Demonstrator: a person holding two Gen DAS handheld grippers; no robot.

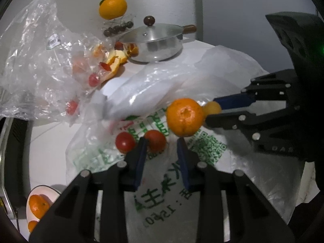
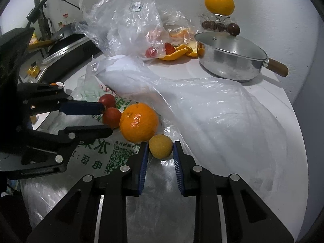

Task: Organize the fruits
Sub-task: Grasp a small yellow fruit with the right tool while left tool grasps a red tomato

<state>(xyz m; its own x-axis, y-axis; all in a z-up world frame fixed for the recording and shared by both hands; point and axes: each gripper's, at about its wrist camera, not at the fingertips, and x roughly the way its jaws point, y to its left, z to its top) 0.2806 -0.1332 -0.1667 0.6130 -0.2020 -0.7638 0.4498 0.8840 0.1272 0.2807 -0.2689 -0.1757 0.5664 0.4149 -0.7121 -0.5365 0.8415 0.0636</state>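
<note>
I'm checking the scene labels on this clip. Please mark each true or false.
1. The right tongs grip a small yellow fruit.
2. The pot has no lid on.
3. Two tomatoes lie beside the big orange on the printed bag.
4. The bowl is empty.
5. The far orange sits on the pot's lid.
1. True: the right tongs pinch the yellow fruit.
2. False: the lid is on the pot.
3. True: the tomatoes, big orange and printed bag all match.
4. False: the bowl holds oranges.
5. False: the far orange sits behind the pot, above dark cherries.
</note>
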